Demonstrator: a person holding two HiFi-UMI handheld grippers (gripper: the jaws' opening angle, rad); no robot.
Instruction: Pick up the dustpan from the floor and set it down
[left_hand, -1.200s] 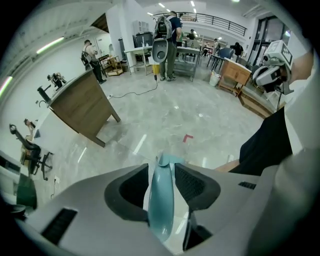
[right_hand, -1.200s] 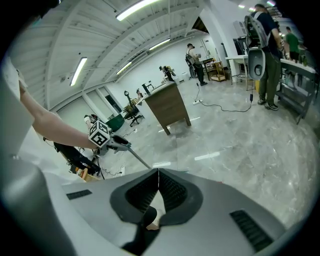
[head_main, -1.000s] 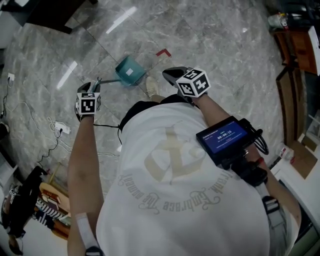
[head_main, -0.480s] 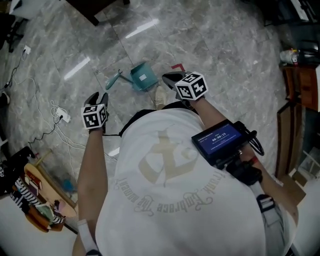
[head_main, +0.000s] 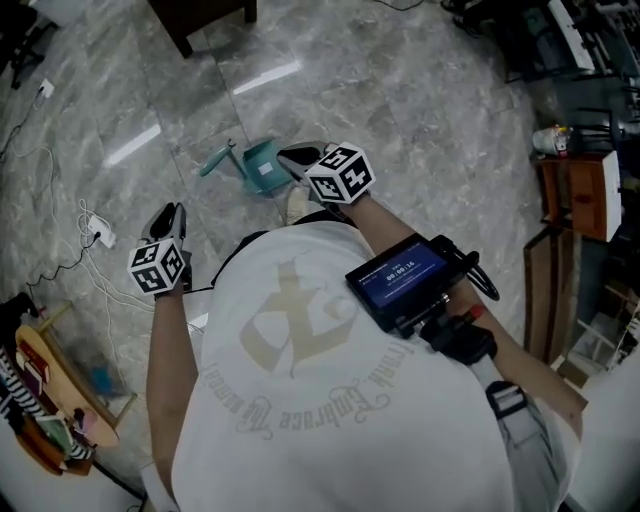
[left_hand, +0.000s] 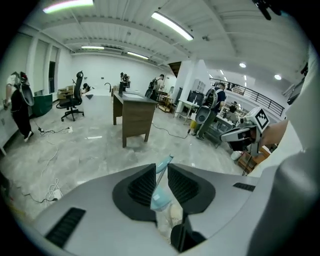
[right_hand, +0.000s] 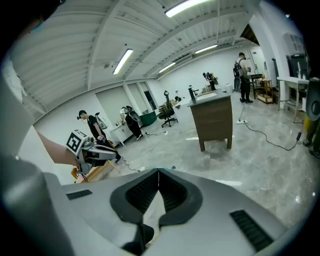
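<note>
The teal dustpan (head_main: 258, 167) lies on the grey marble floor in front of the person's feet, its handle (head_main: 214, 160) pointing left. My left gripper (head_main: 171, 212) hangs well to the left of it, apart from it. Its jaws are closing with a narrow gap and nothing between them; in the left gripper view (left_hand: 161, 168) the dustpan (left_hand: 160, 199) shows far below through that gap. My right gripper (head_main: 298, 156) hovers just right of the pan, above the floor. In the right gripper view (right_hand: 159, 171) its tips meet on nothing, and the jaws hide the pan.
A brown wooden desk (left_hand: 135, 117) stands further out on the floor. A power strip with cables (head_main: 96, 233) lies at the left. Clutter (head_main: 50, 400) fills the lower left and wooden shelving (head_main: 575, 195) the right. The person's shoe (head_main: 297, 205) is next to the pan.
My left gripper was at the dustpan's handle and has drawn back left, away from it. The dustpan stays on the floor. My right gripper now sits closer beside the pan.
</note>
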